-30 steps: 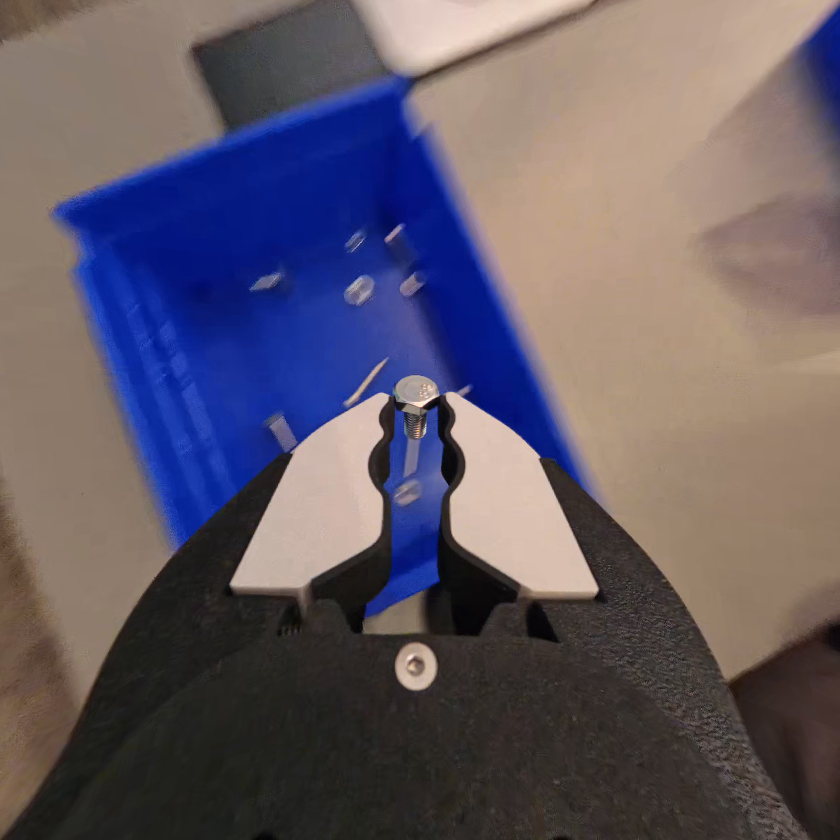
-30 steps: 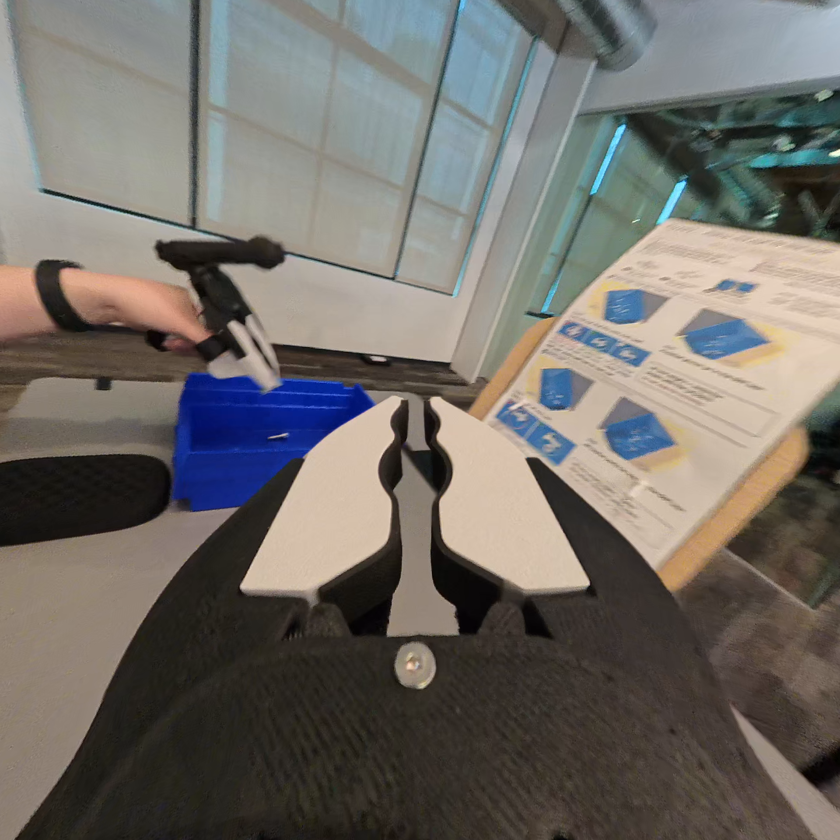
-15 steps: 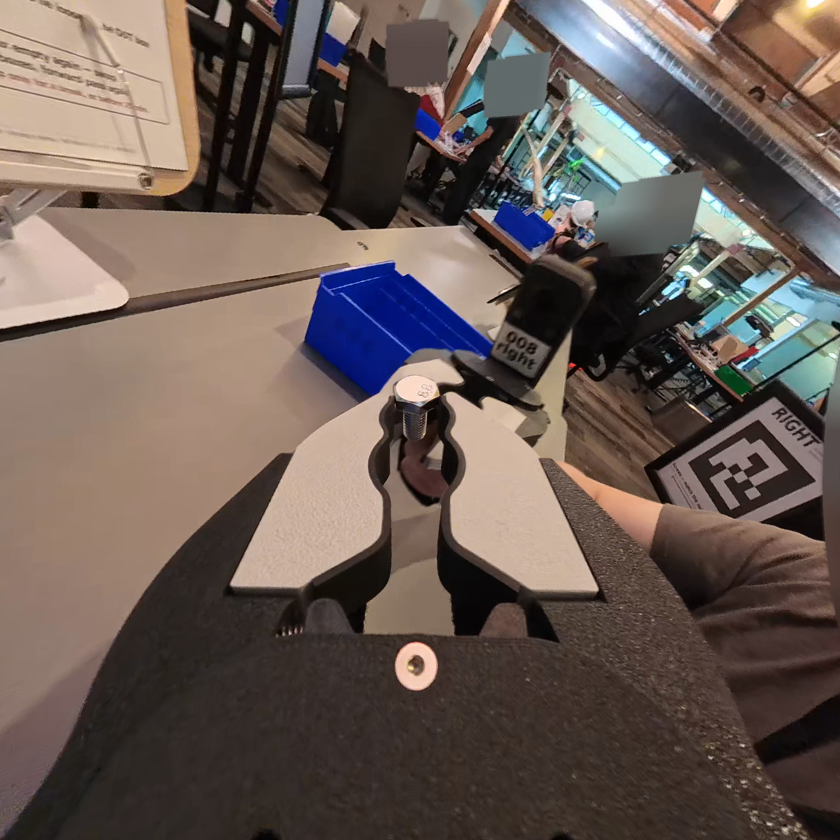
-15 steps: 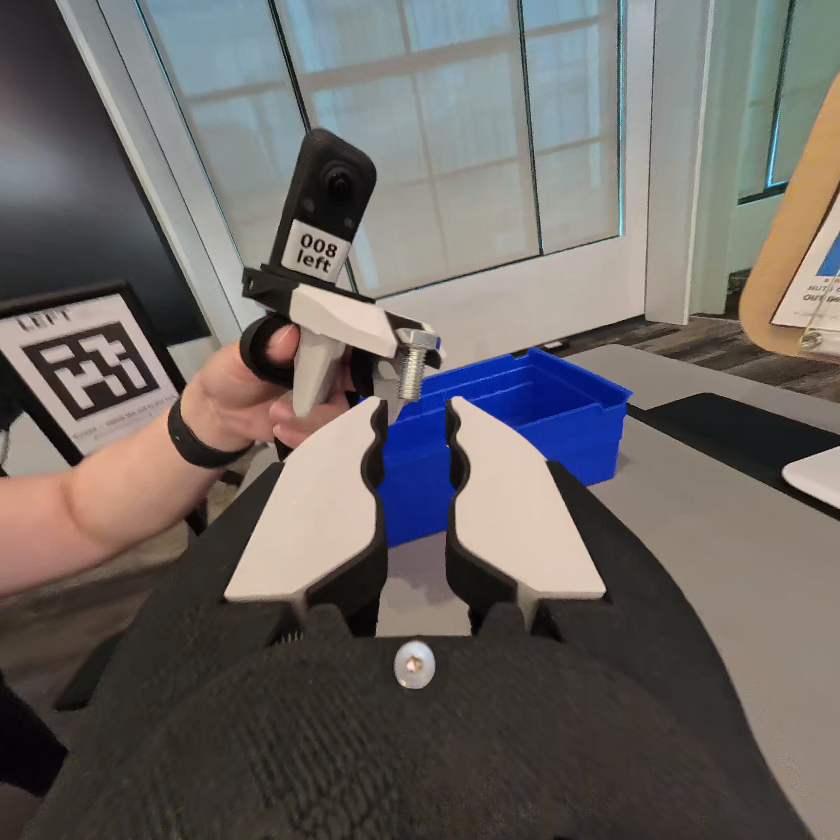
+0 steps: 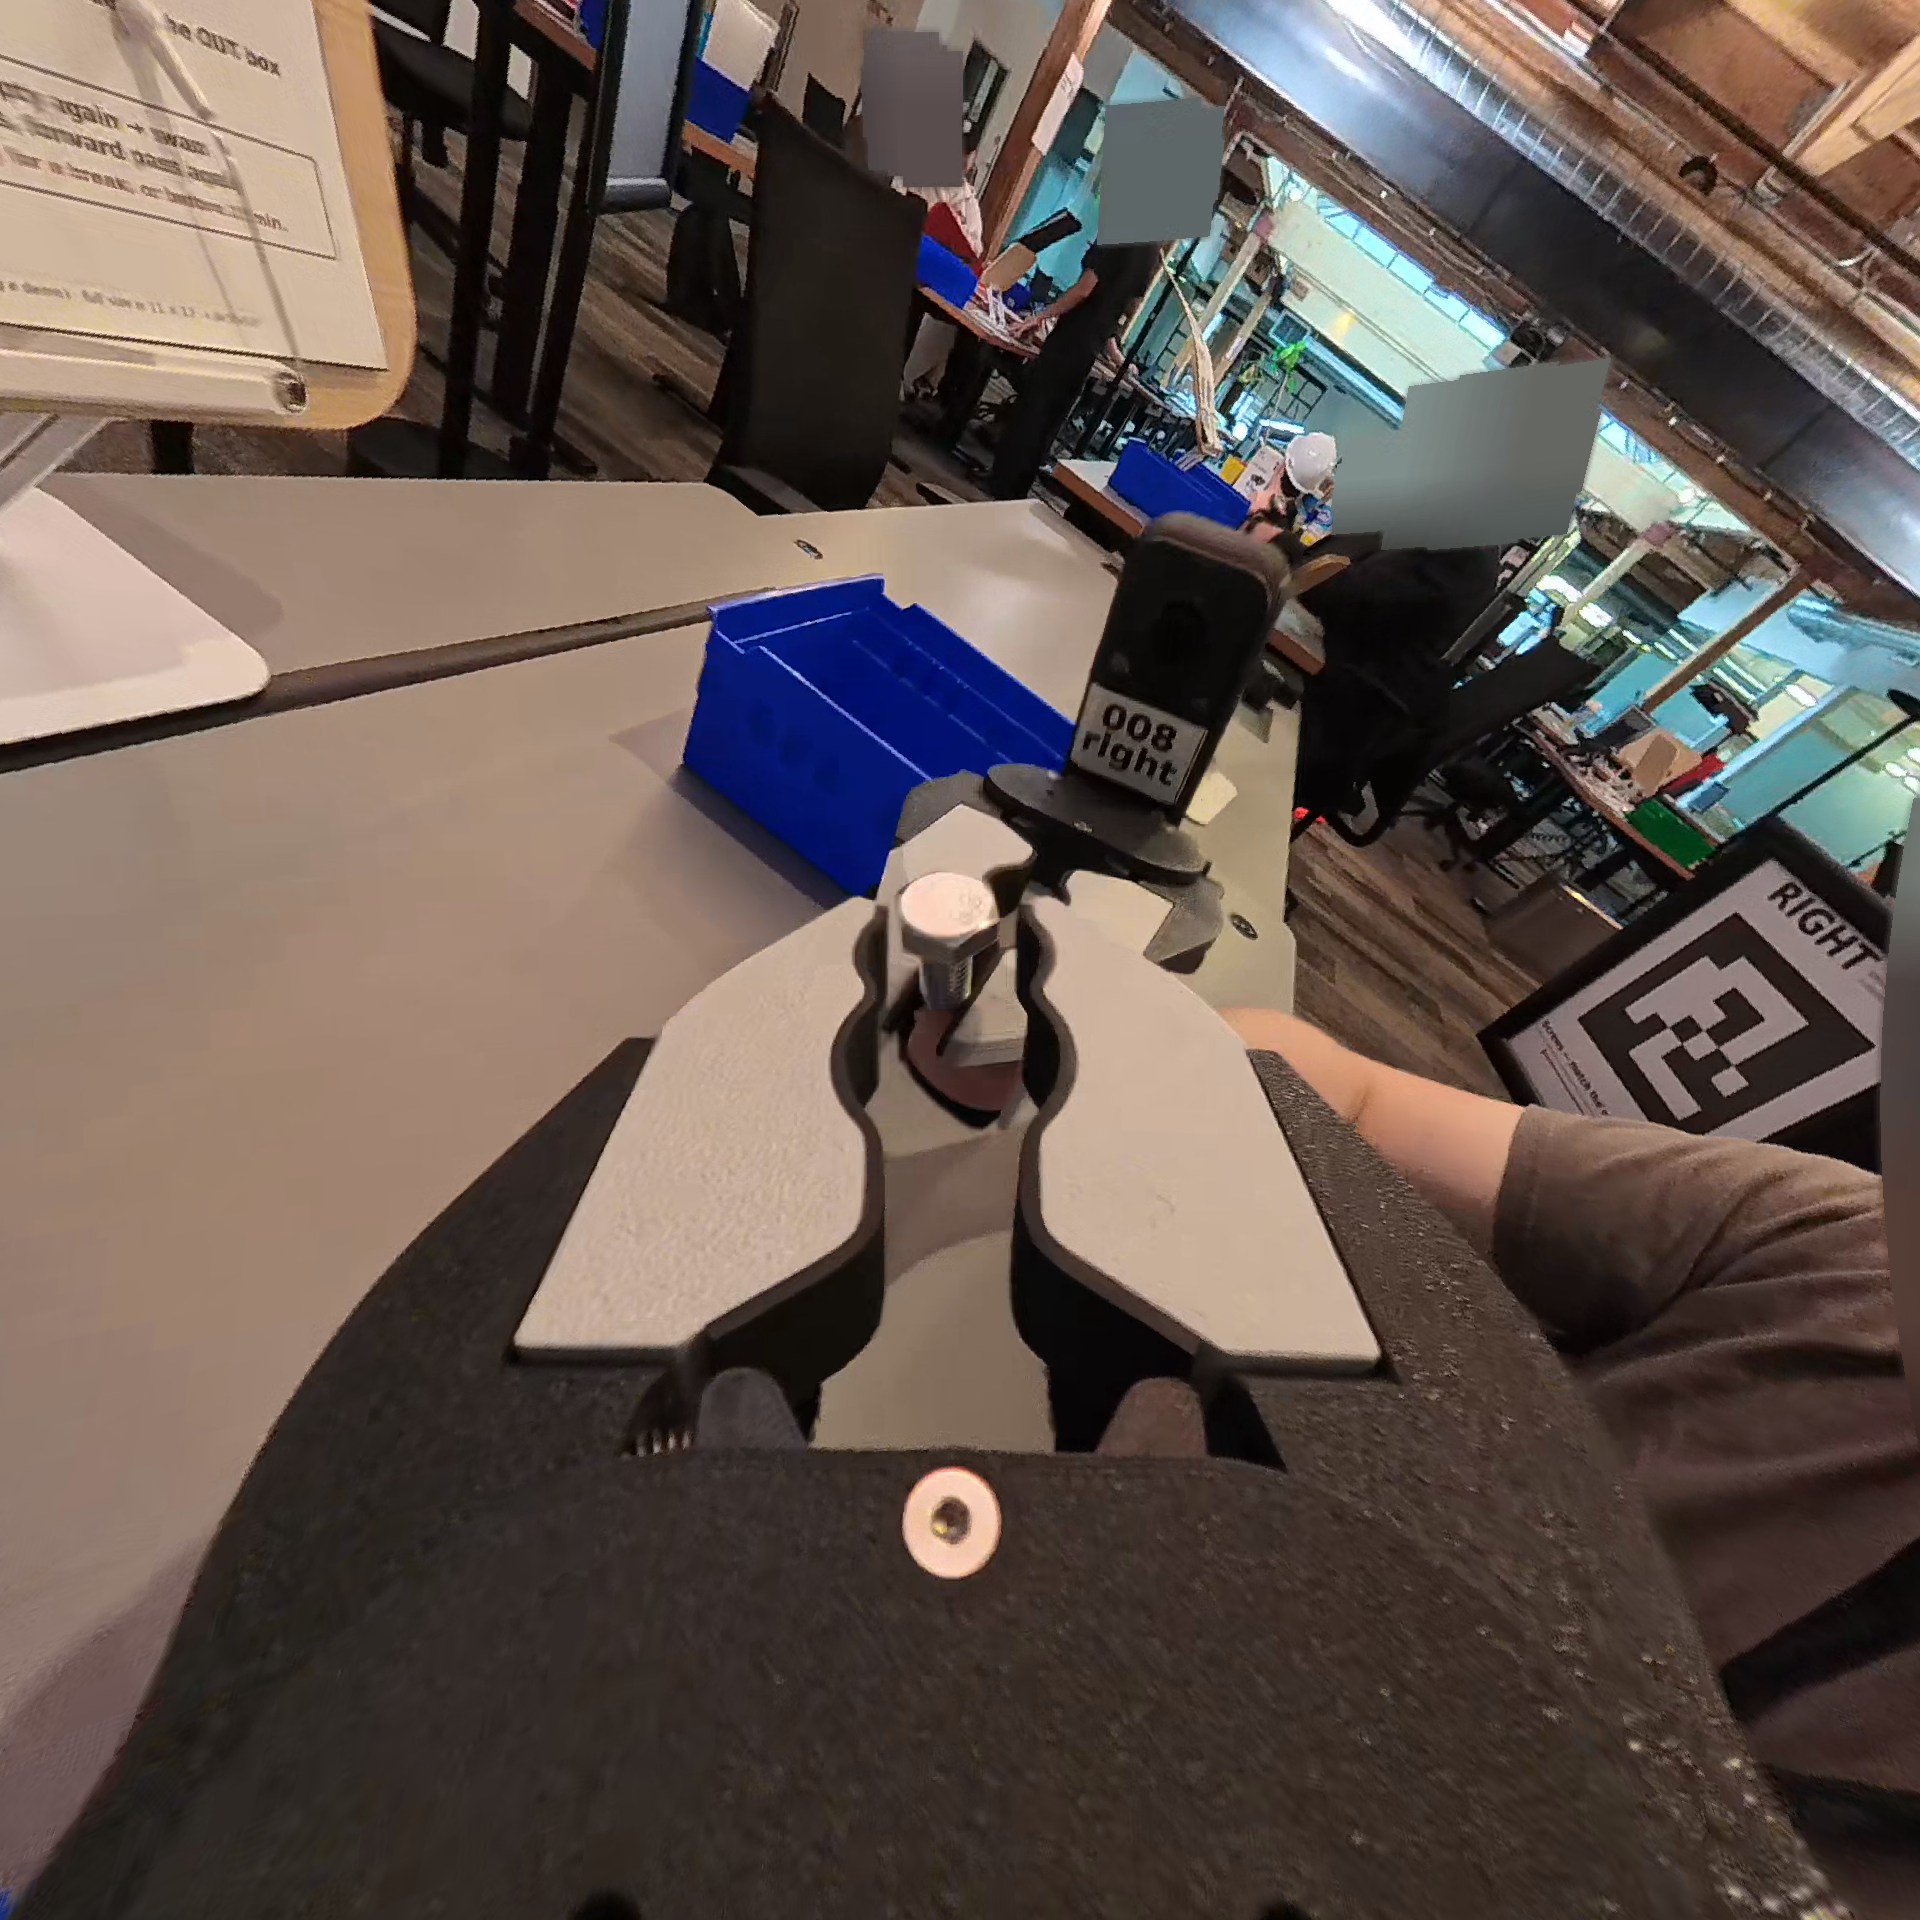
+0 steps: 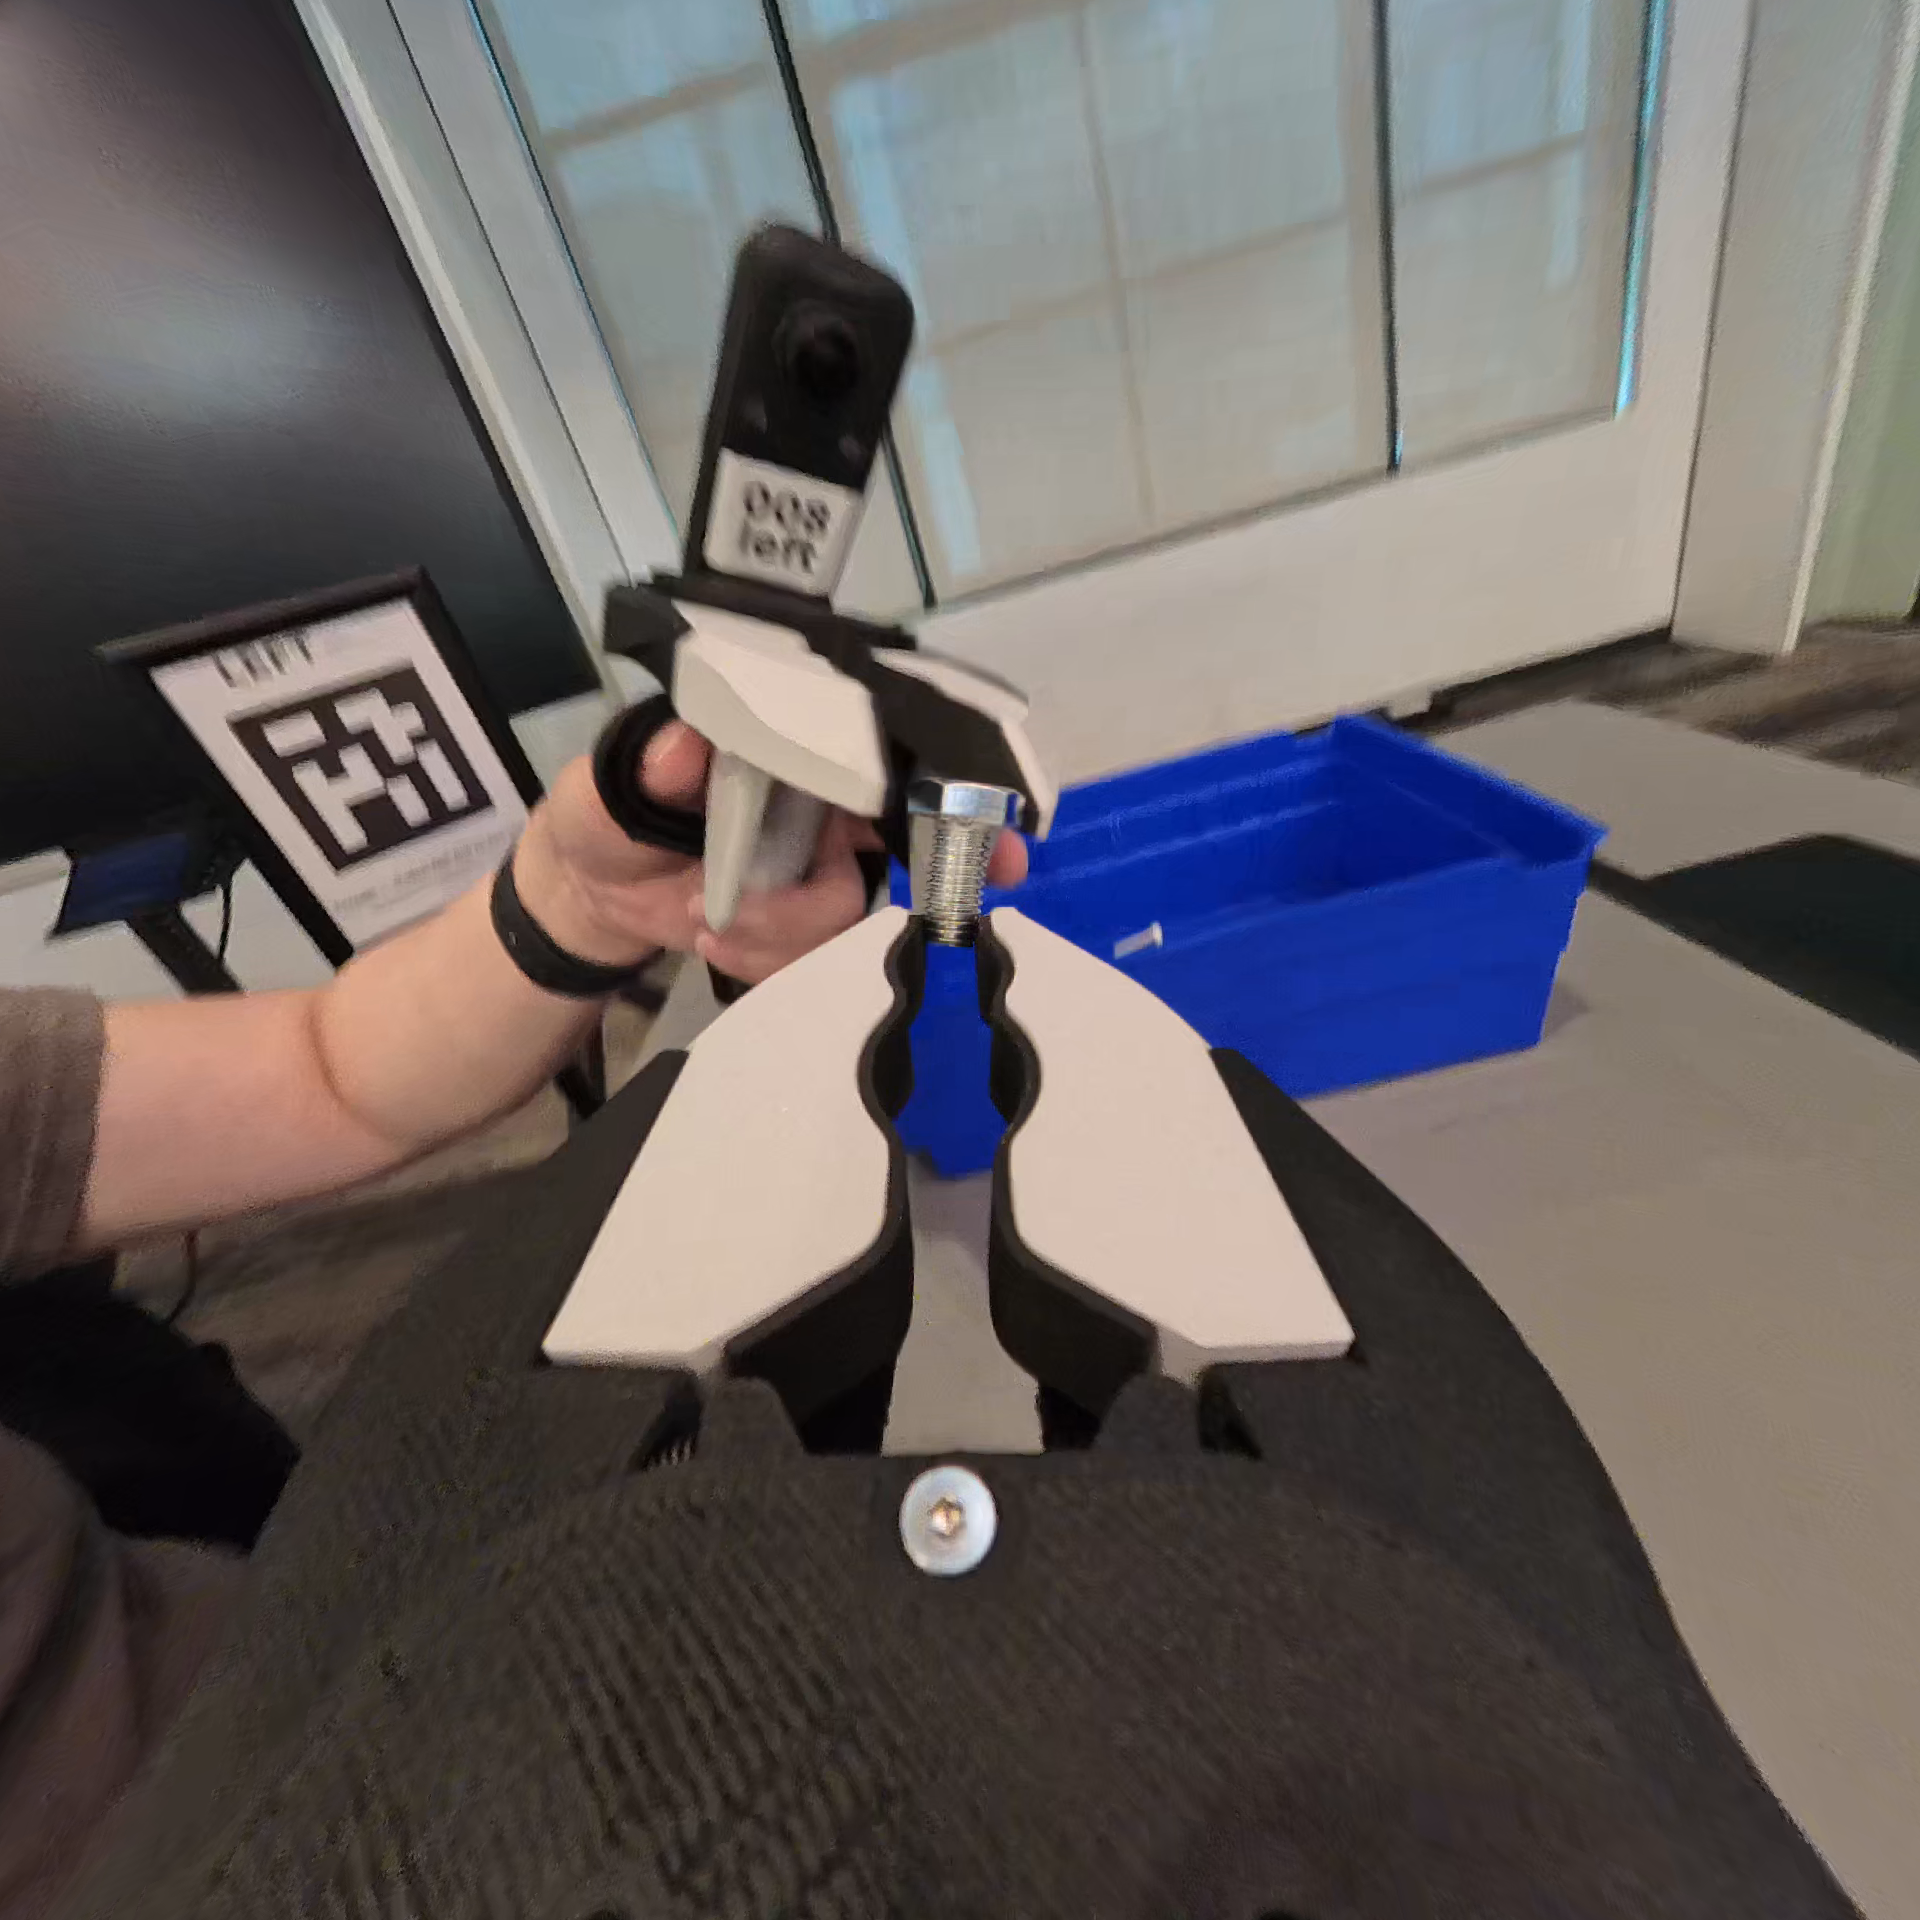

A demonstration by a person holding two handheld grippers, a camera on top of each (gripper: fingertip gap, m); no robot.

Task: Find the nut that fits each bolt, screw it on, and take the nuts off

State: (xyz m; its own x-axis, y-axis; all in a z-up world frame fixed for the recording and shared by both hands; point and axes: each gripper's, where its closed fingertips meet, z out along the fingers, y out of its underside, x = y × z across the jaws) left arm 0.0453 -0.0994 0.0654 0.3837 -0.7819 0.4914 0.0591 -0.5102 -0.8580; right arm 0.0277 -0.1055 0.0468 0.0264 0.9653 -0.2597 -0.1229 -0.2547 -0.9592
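The left gripper [image 5: 951, 940] is pinching a bolt [image 5: 940, 935] just under its head, thread hanging down. The right gripper [image 6: 948, 940] is standing narrowly apart around the thread tip, and whether it is touching is unclear. The steel bolt looks stiff, light and slippery, best held by the hex head. Only the right view is showing the full thread [image 6: 954, 878] and, beyond it, a bin [image 6: 1351, 935] holding a small part.

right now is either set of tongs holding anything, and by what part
The left tongs grip a bolt by its hex head. The right tongs are open around its thread tip.
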